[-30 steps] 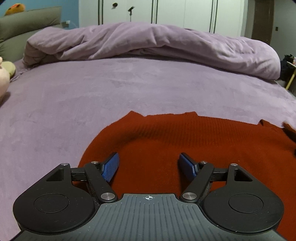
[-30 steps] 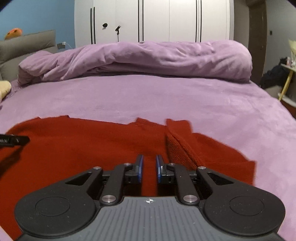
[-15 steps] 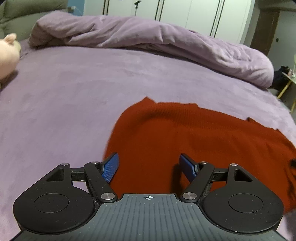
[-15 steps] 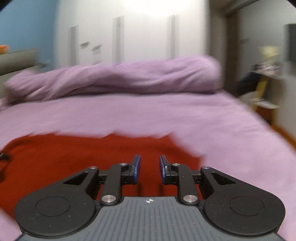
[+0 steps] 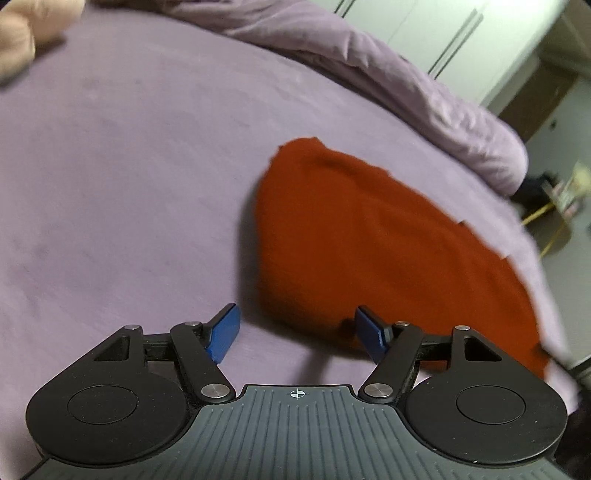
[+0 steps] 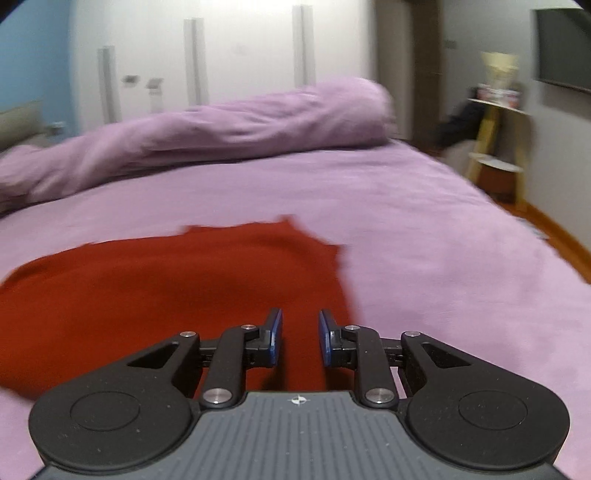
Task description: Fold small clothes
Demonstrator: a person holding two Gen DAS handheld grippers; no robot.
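Observation:
A red knit sweater point(image 5: 369, 240) lies folded flat on the purple bed sheet point(image 5: 110, 184). My left gripper point(image 5: 295, 325) hovers at its near left edge, tilted; its jaws stand wide and are closing slightly, with only sheet and the garment's rim below them. In the right wrist view the sweater point(image 6: 166, 280) fills the lower left. My right gripper point(image 6: 300, 325) hangs over its right edge, jaws a small way apart, with no cloth pinched between the blue pads.
A bunched purple duvet point(image 6: 221, 129) lies across the far side of the bed. A pale plush toy point(image 5: 22, 33) sits at the far left. Beyond the bed's right edge stand a yellow shelf point(image 6: 495, 147) and white wardrobes point(image 6: 240, 55).
The right gripper's jaws parted from nearly shut to a small gap and it shifted right. The left gripper swung left off the sweater and rolled; the sweater now shows to its right.

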